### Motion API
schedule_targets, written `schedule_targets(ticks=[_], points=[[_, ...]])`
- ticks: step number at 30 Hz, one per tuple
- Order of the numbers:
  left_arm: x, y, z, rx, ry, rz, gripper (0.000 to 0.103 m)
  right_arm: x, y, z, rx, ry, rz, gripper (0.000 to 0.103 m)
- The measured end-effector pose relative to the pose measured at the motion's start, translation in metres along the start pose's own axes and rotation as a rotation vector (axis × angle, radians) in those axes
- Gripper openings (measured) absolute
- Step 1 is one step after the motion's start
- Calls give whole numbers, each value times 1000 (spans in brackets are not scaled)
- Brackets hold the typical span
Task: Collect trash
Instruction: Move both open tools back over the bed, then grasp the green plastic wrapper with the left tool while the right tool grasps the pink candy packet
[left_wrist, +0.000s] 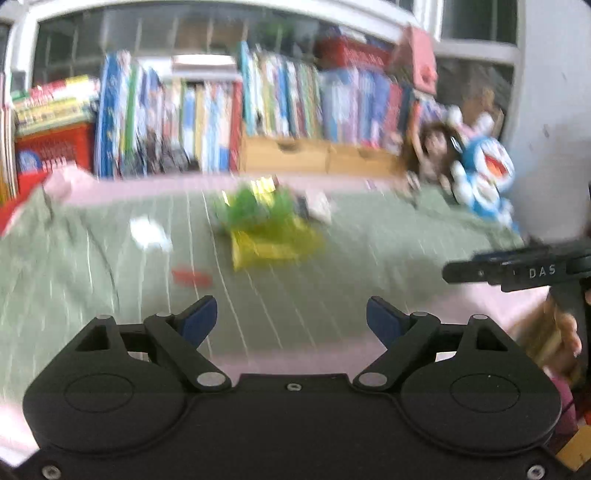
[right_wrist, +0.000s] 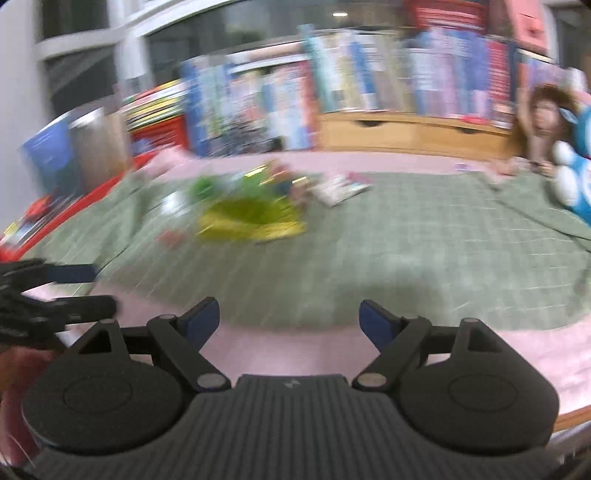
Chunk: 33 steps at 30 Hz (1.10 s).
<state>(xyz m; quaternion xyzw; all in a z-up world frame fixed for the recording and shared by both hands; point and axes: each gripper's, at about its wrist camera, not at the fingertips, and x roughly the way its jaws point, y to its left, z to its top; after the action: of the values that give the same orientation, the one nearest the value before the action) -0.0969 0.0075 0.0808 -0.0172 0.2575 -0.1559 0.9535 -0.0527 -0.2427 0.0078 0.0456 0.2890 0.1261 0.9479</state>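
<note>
Green cloth with thin pale lines covers most of the surface, over a pink sheet that shows along the near edge, and the trash lies on it well ahead of both tools. Both views are blurred, so small details are not sure. The main thing is a yellow-green wrapper pile near the middle of the cloth, which looks like crumpled plastic bags. To the left of the pile, apart from it and closer to the camera, are a small red scrap and a white scrap; behind the pile lies a pale packet. The left gripper has its blue-tipped fingers spread wide and nothing is between them. The right gripper is the same — spread and empty. Each one hangs above the near edge and points toward the pile, probably because the person is bringing both tools in before choosing a first piece. I judge that the collecting is not yet begun, since all pieces lie loose on the cloth and no bin is visible. At the back stand a row of books, a wooden drawer box and a blue plush toy — these are not trash and should stay.
</note>
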Motion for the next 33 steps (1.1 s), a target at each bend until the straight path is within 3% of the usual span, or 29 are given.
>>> schedule_targets(ticks=[3,10,14,18,23,25,30,32,33], points=[[26,6,31,-5,-61,29,88,20,-21,30,98,-10,-41,89],[107,2,81,151,-105,107,87,85,-67,91,362,69,-29,89],[154,0,87,245,-52,127,82,125,-80,108,427,152,-7,90],[192,2,83,247,31,121,77,174,-86,119,492,239,-11,90],[211,9,71,240,68,114,71,219,-81,124,522,277,-28,92],[216,9,69,243,81,105,57,236,-78,127,508,281,-53,92],[216,7,65,261,73,110,51,260,-75,131,497,278,-84,93],[212,7,65,263,61,103,50,261,-70,133,454,272,-78,89],[209,6,65,262,53,102,39,260,-66,133,428,269,-69,83]])
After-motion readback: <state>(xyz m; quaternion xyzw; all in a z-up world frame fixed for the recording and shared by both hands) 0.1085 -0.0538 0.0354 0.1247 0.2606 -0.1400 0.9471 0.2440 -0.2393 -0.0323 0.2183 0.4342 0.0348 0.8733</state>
